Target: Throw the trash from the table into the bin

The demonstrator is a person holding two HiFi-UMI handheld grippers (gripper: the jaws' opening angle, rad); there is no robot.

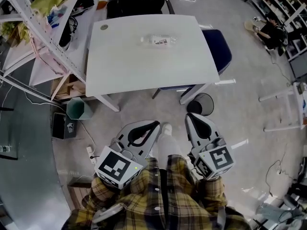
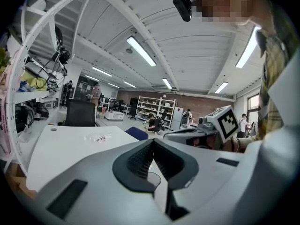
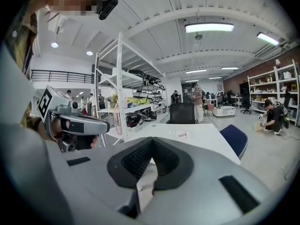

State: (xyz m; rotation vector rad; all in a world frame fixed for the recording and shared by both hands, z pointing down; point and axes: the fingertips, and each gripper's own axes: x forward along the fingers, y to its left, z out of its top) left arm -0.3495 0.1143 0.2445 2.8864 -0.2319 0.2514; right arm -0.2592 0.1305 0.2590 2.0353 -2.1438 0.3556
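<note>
While the clear plastic bottle [image 1: 158, 40] lies on the white table [image 1: 124, 66], the left gripper [image 1: 154, 124] and right gripper [image 1: 192, 116] hover before it, fingers [image 2: 140, 161] closed together, empty, near the black bin [image 1: 209, 101].

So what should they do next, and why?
Probably step closer to the table. The bottle lies toward its far side, and the left gripper and right gripper are both shut, empty and well short of it.

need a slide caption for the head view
Left gripper and right gripper, both shut and empty, face a white table holding a plastic bottle; a black bin stands by the table leg.
</note>
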